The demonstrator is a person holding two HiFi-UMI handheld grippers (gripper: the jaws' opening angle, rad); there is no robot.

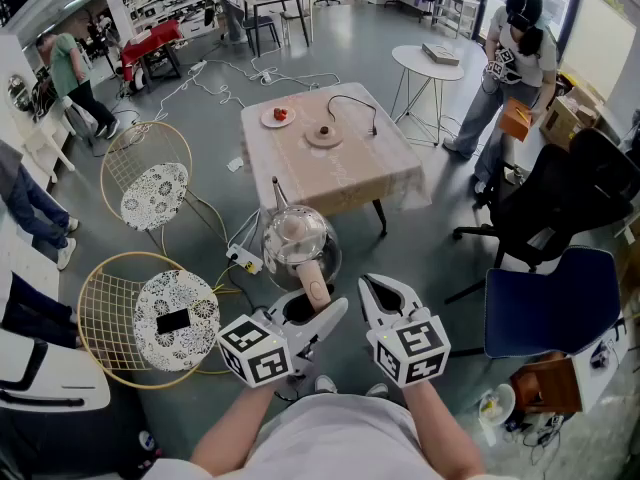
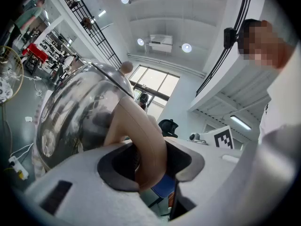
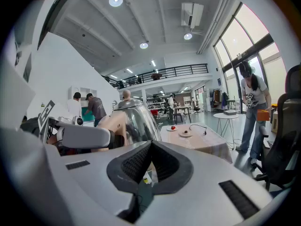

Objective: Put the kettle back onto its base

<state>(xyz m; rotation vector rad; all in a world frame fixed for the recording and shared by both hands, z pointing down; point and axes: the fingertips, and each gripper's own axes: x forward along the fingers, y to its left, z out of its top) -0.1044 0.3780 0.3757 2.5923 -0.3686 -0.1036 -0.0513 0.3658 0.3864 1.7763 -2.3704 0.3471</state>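
Nearest: left tongs (image 2: 151, 163) clamped on the tan handle (image 2: 143, 135) of the glass kettle (image 1: 295, 236), carried in the air; right tongs (image 3: 150, 147) just beside, jaws together, empty. Beyond: cloth-covered table (image 1: 350, 178) bearing the round base (image 1: 323, 135) with black cord (image 1: 356, 102), well apart from the kettle.

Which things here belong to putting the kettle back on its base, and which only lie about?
Job: kettle; base on the square table; left gripper, shut on the kettle's handle.
Lying about: plate with something red; two wire chairs; round table; blue chair; right gripper, shut and empty.
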